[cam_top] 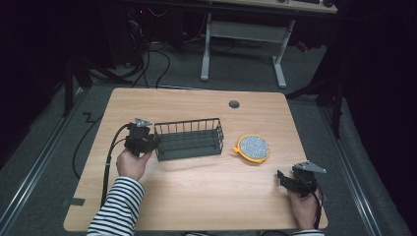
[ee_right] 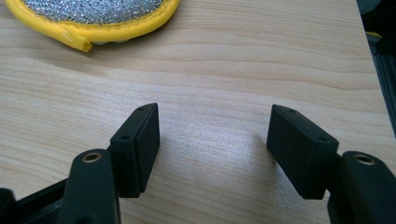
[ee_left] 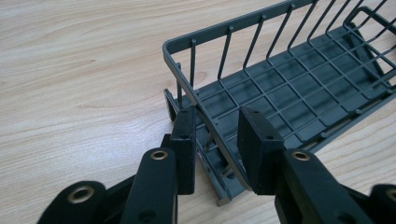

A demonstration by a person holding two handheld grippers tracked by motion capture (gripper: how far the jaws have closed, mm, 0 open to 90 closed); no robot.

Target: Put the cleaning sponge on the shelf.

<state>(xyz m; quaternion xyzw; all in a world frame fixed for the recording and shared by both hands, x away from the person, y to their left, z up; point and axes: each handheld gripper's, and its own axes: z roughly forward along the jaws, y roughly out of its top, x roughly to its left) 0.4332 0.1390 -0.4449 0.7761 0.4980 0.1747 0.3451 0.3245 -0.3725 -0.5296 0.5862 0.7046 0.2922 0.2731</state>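
The left hand-held gripper pinches the near end rim of the wire basket, whose long axis runs away from it across the surface. The right hand-held gripper is spread over bare wood near the surface's edge, a yellow-rimmed scrubber ahead, cut off.

Wire basket on table, left of centre, long side across table. Left gripper at basket's left end, touching it; in left gripper view, end wall of basket between jaws. Round scrub pad flat on table, just right of basket, apart from it. Right gripper near table's right front corner, in front of pad and to its right, well apart from basket. Cable hole behind pad, near far edge.
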